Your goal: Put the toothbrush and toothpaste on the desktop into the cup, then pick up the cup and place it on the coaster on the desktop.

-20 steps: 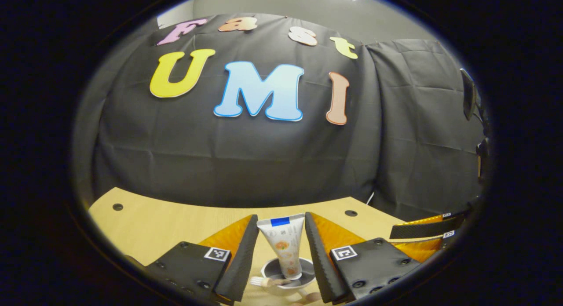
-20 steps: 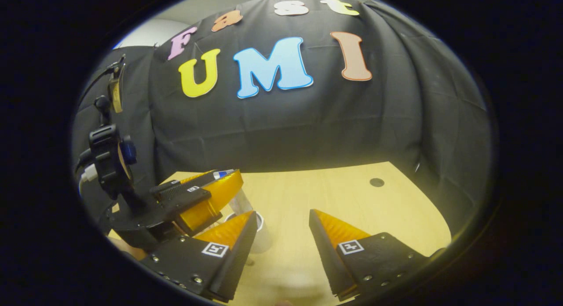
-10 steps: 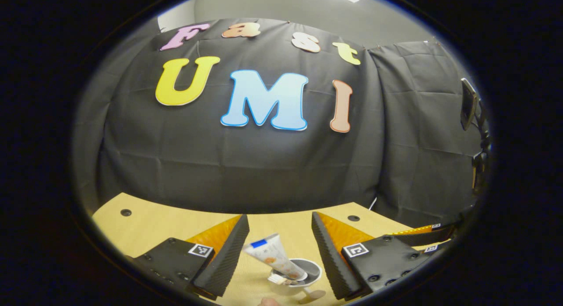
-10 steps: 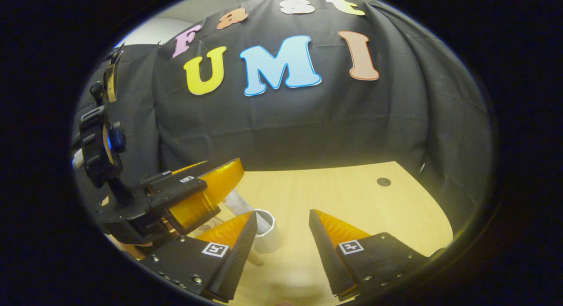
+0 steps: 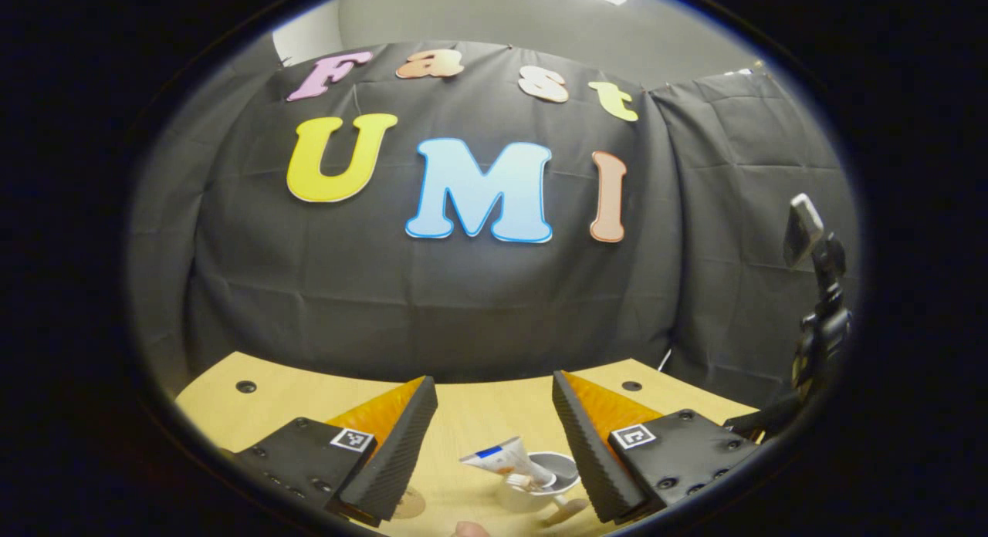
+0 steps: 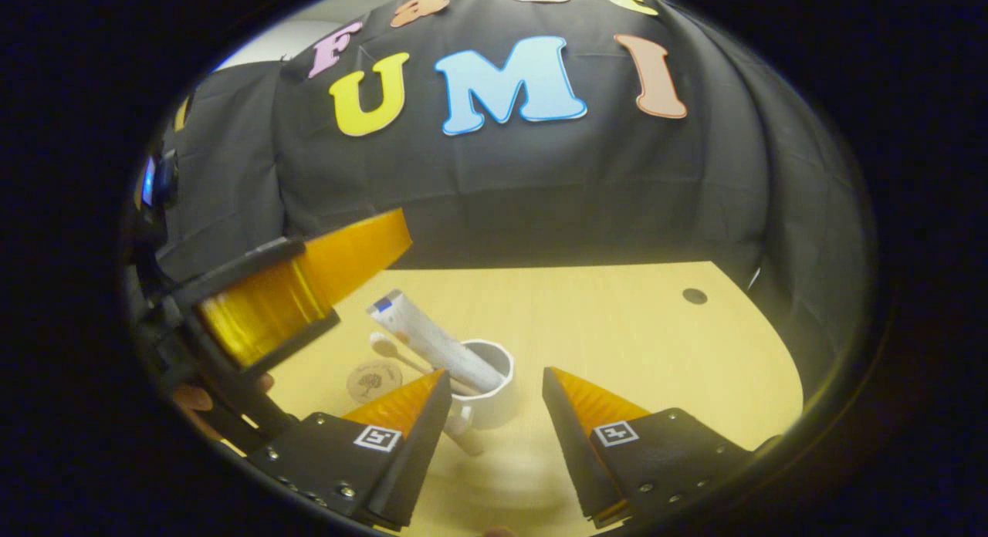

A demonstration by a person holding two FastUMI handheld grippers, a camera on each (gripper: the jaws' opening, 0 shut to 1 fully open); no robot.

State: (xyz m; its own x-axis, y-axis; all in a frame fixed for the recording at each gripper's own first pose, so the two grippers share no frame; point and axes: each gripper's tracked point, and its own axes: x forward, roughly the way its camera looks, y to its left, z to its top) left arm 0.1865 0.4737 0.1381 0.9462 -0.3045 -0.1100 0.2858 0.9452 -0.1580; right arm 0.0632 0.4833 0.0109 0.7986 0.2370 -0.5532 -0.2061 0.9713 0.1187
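Toothpaste tube [image 6: 436, 342] and toothbrush [image 6: 394, 352] lean inside white cup [image 6: 494, 394]; left gripper [image 5: 492, 437] and right gripper [image 6: 494, 421] both gape wide, holding nothing.

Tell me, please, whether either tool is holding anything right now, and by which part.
Nothing is held: the left tool and right tool are both open, and the white toothpaste tube leans free in the white cup.

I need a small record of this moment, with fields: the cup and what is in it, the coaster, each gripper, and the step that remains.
cup: white, upright on the desktop
toothpaste: in the cup, leaning
toothbrush: in the cup, leaning
coaster: beside the cup, bare
left gripper: open, above the cup
right gripper: open, near the cup
remaining: cup onto coaster
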